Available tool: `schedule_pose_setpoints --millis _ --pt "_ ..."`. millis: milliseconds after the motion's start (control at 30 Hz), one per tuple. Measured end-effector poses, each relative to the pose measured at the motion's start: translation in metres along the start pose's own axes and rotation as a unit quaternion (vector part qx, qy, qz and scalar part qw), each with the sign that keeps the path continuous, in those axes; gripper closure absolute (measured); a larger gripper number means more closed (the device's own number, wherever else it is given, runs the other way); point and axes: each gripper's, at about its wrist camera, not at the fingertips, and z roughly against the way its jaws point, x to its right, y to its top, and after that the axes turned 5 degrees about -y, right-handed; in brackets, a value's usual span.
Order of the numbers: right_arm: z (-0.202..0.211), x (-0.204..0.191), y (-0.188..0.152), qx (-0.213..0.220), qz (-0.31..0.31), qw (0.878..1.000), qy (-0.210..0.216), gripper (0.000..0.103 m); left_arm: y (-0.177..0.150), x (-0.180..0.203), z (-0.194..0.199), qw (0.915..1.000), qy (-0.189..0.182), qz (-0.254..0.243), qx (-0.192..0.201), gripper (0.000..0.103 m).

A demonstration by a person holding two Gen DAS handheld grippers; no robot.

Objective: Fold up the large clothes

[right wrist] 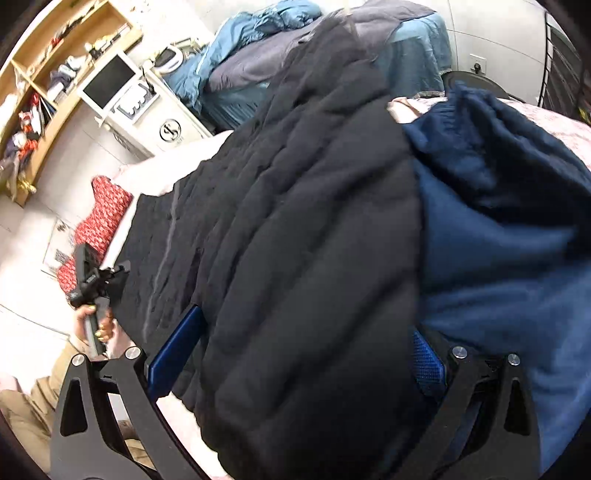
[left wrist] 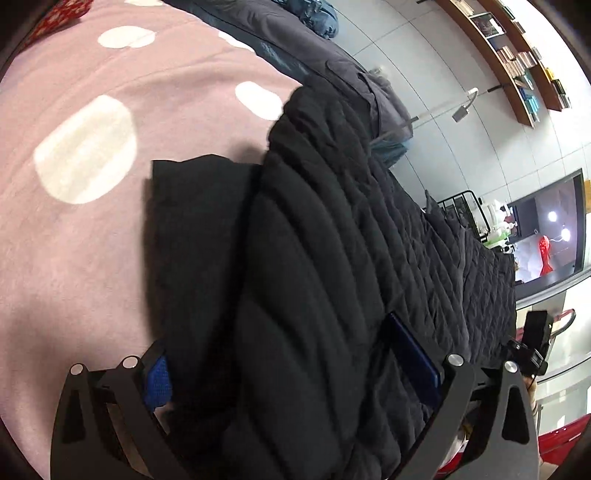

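The left gripper (left wrist: 295,373) is clenching a fold of the black quilted jacket (left wrist: 332,240) lying across the pink bedspread (left wrist: 74,258); the right gripper (right wrist: 295,362) is gripping its bulk beside a navy garment (right wrist: 498,221), fingertips buried

- Pink blanket (left wrist: 74,240) with white spots, spread across the bed.
- Red patterned cushion (right wrist: 99,225) at the blanket's edge.
- Grey duvet (left wrist: 314,48) on a second bed beyond the blanket, with a light blue quilt (right wrist: 240,33) bunched on it.
- White cabinet (right wrist: 155,110) beside that second bed, a monitor (right wrist: 109,79) standing on it.
- Wooden cubby shelf (right wrist: 40,92) against the wall past the cabinet, stuffed with clutter.
- Wall shelves (left wrist: 517,62) of books above the second bed.
- Wall lamp (left wrist: 461,107) below those shelves.
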Motion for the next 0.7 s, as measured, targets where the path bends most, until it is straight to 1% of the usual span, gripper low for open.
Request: schedule_pose_setpoints --millis 33,67,100,133,167,200,233,300,333,400,433,500,567,633,700 --pt "-0.004 -0.002 0.001 -0.003 0.000 1.000 -0.003 0.005 -0.002 -0.001 0.001 1.0000 0.001 -0.001 0.001 0.010" --pt "-0.005 -0.004 0.002 -0.003 0.001 1.000 -0.007 0.010 -0.002 -0.001 0.002 1.0000 0.001 -0.002 0.001 0.012" --pt "-0.005 -0.006 0.001 0.000 0.003 1.000 -0.013 0.015 -0.004 -0.001 0.003 1.0000 0.000 -0.003 0.003 0.019" --pt "-0.004 -0.006 0.000 0.005 0.002 1.000 -0.018 0.018 -0.006 -0.002 0.007 1.0000 -0.001 -0.003 0.004 0.026" --pt "-0.002 -0.007 -0.001 0.011 -0.001 1.000 -0.021 0.023 -0.007 -0.003 0.009 1.0000 -0.001 -0.003 0.005 0.029" --pt "0.000 -0.007 -0.002 0.016 -0.002 1.000 -0.024 0.030 -0.009 -0.002 0.011 0.9999 -0.004 -0.005 0.008 0.035" --pt "0.002 -0.007 -0.005 0.024 -0.005 0.999 -0.025 0.033 -0.013 0.001 0.014 0.9999 -0.005 -0.006 0.011 0.041" --pt "0.008 -0.009 -0.009 0.037 -0.010 0.999 -0.022 0.046 -0.017 0.006 0.019 0.9998 -0.005 -0.011 0.016 0.048" --pt "0.012 -0.012 -0.012 0.045 -0.013 0.999 -0.023 0.049 -0.019 0.009 0.024 0.9997 -0.007 -0.014 0.019 0.054" --pt "0.020 -0.019 -0.019 0.060 -0.009 0.998 -0.025 0.063 -0.023 0.016 0.033 0.9994 -0.014 -0.019 0.025 0.060" --pt "0.025 -0.023 -0.023 0.067 -0.006 0.997 -0.026 0.066 -0.026 0.020 0.039 0.9991 -0.021 -0.022 0.029 0.063" --pt "0.037 -0.036 -0.032 0.081 0.000 0.996 -0.024 0.074 -0.032 0.028 0.054 0.9983 -0.034 -0.031 0.036 0.067" --pt "0.047 -0.046 -0.042 0.092 0.006 0.995 -0.026 0.077 -0.042 0.043 0.071 0.9971 -0.040 -0.049 0.043 0.069" --pt "0.060 -0.063 -0.056 0.109 0.024 0.993 -0.041 0.079 -0.054 0.057 0.089 0.9952 -0.032 -0.077 0.051 0.070" --pt "0.068 -0.078 -0.066 0.116 0.040 0.992 -0.037 0.080 -0.064 0.066 0.107 0.9934 -0.025 -0.095 0.060 0.070"
